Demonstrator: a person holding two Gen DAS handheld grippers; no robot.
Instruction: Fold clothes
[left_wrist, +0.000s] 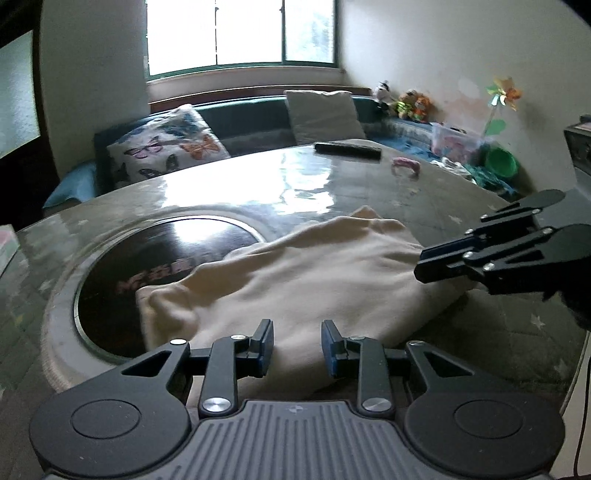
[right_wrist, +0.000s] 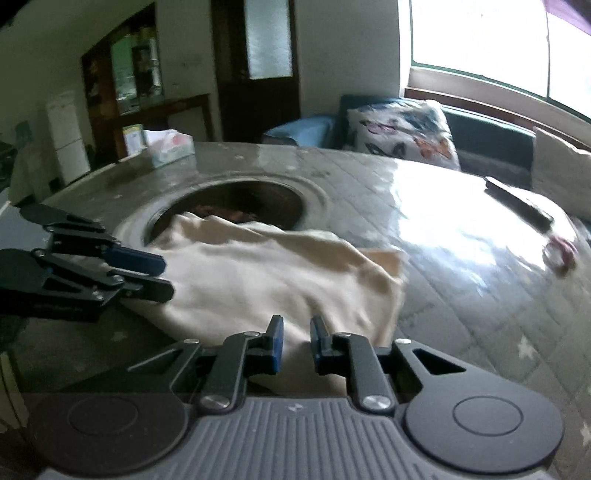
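A rumpled cream fabric garment (left_wrist: 295, 273) lay on the glossy grey table (left_wrist: 258, 184), partly covering its dark round inset (left_wrist: 155, 266). The left gripper (left_wrist: 297, 345) and right gripper (right_wrist: 294, 341) hovered over its near edge, fingers spread, pinching nothing.

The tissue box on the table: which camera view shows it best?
The right wrist view. There the tissue box stands whole at the table's far edge, beyond the cream garment. The left wrist view shows at most a pale sliver at its left border, too little to identify.
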